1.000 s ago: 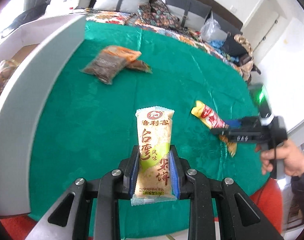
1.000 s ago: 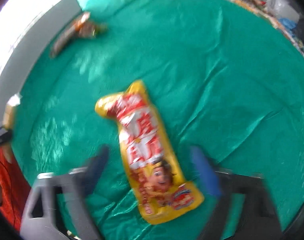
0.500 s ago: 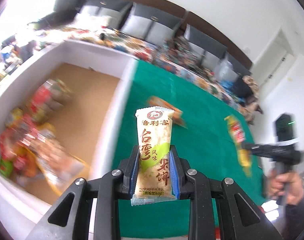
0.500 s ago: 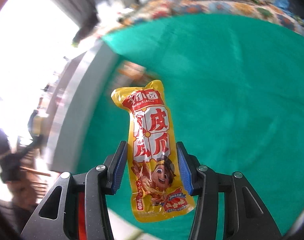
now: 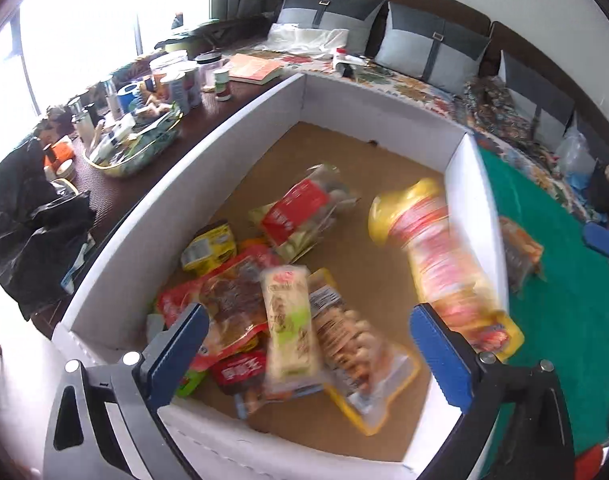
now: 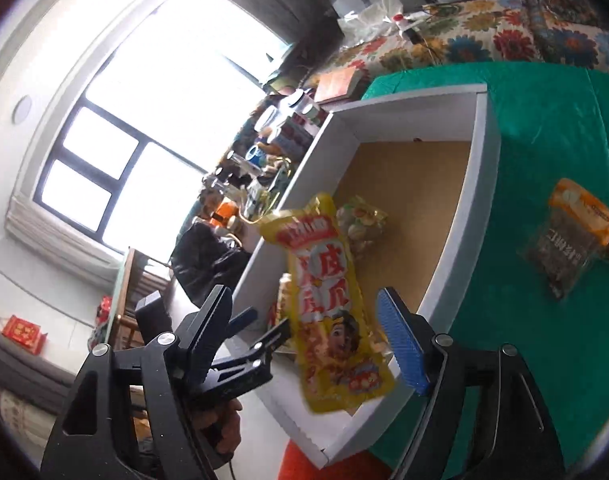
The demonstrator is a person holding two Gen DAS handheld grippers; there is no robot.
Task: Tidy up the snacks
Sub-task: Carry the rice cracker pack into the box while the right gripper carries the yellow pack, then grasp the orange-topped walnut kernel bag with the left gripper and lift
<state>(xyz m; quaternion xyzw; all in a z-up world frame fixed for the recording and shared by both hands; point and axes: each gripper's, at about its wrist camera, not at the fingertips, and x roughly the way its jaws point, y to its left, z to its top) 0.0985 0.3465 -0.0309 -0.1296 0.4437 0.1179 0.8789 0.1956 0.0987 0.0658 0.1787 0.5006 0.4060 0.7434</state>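
A white box [image 5: 384,108] with a brown floor holds several snack packets. My left gripper [image 5: 308,344] is open above it; the pale green rice-cake packet [image 5: 290,320] is blurred, free between the jaws, over the pile. My right gripper [image 6: 308,332] is open over the box's wall [image 6: 464,220]; the yellow snack packet [image 6: 328,308] is loose between its jaws and blurred. It also shows in the left wrist view [image 5: 440,264], by the box's right wall. An orange-topped dark packet [image 6: 568,240] lies on the green cloth [image 6: 552,120].
A dark table [image 5: 116,184] left of the box carries jars, cups and a tray of items. A black bag [image 5: 28,216] lies at its near end. A sofa with grey cushions [image 5: 424,44] stands behind. My left gripper shows in the right wrist view [image 6: 244,344].
Both grippers have opened over the box and let go of their packets, which are dropping. The left view swung from the green cloth to the box; the right gripper moved over the box wall.
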